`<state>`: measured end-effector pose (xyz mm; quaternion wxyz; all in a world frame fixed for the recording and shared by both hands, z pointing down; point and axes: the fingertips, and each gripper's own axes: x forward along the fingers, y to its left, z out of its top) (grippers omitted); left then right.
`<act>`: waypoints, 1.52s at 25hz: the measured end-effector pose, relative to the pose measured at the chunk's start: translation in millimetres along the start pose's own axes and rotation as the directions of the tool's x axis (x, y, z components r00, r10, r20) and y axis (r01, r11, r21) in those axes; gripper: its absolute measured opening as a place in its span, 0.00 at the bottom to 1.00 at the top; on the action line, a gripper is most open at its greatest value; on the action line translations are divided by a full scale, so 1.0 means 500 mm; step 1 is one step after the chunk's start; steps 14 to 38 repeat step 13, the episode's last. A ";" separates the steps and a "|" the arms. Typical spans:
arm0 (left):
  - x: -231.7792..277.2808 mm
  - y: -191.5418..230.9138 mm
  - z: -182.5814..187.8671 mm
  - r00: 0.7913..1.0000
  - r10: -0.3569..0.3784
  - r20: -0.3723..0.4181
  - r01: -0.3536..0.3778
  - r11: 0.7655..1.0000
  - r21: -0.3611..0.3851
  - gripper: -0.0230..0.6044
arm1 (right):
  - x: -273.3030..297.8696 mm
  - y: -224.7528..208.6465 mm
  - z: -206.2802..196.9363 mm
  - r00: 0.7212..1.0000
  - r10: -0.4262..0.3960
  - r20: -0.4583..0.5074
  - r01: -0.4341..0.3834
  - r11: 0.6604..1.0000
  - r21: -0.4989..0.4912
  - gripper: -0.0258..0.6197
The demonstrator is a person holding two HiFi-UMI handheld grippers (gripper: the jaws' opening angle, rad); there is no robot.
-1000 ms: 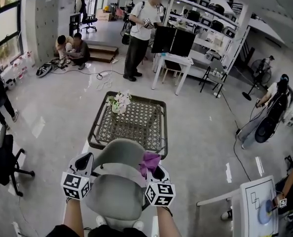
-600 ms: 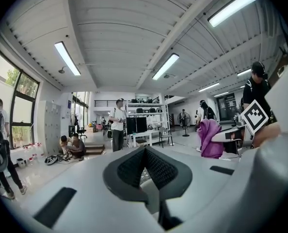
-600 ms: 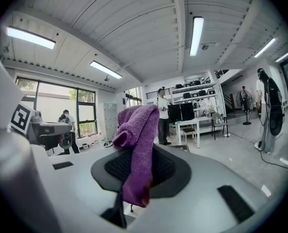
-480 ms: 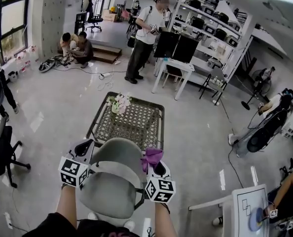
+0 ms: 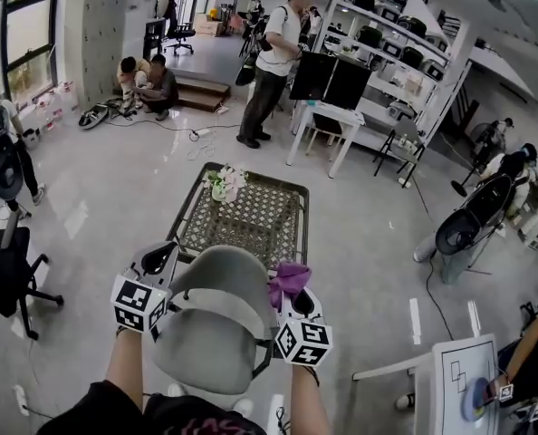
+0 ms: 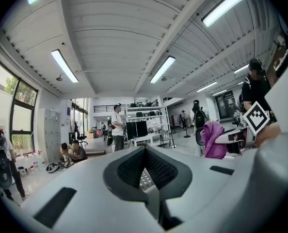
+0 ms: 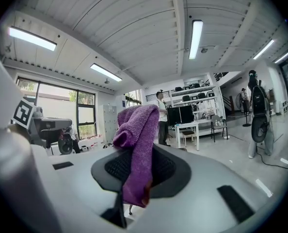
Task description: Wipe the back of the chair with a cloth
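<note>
A grey chair [image 5: 216, 320] stands right below me in the head view, its curved back [image 5: 225, 268] facing the wicker table. My right gripper [image 5: 293, 295] is at the back's right edge, shut on a purple cloth [image 5: 288, 279] that lies against the top right of the back. The right gripper view shows the cloth [image 7: 136, 144] bunched and hanging between the jaws of the right gripper [image 7: 139, 155]. My left gripper [image 5: 157, 261] sits at the back's left edge. The left gripper [image 6: 145, 152] is shut with nothing in it, and the cloth [image 6: 212, 140] shows off to its right.
Just beyond the chair stands a wicker table [image 5: 278, 229] with a flower pot [image 5: 222, 185]. A black office chair [image 5: 2, 270] is at the left and a white board table [image 5: 464, 379] at the lower right. A desk with monitors [image 5: 328, 80] and several people are farther back.
The cloth and the right gripper have shifted slightly up and to the right along the chair back's edge. The left gripper stays by the left edge. My head view has tilted a little.
</note>
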<state>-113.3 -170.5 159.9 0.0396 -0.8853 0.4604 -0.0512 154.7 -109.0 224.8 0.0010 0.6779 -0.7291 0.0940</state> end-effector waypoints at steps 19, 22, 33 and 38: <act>-0.018 -0.002 0.008 1.000 -0.010 0.016 0.010 1.000 -0.023 0.05 | -0.012 0.005 -0.002 1.000 0.001 -0.003 -0.001 1.000 0.001 0.18; -0.018 -0.002 0.008 1.000 -0.010 0.016 0.010 1.000 -0.023 0.05 | -0.012 0.005 -0.002 1.000 0.001 -0.003 -0.001 1.000 0.001 0.18; -0.018 -0.002 0.008 1.000 -0.010 0.016 0.010 1.000 -0.023 0.05 | -0.012 0.005 -0.002 1.000 0.001 -0.003 -0.001 1.000 0.001 0.18; -0.018 -0.002 0.008 1.000 -0.010 0.016 0.010 1.000 -0.023 0.05 | -0.012 0.005 -0.002 1.000 0.001 -0.003 -0.001 1.000 0.001 0.18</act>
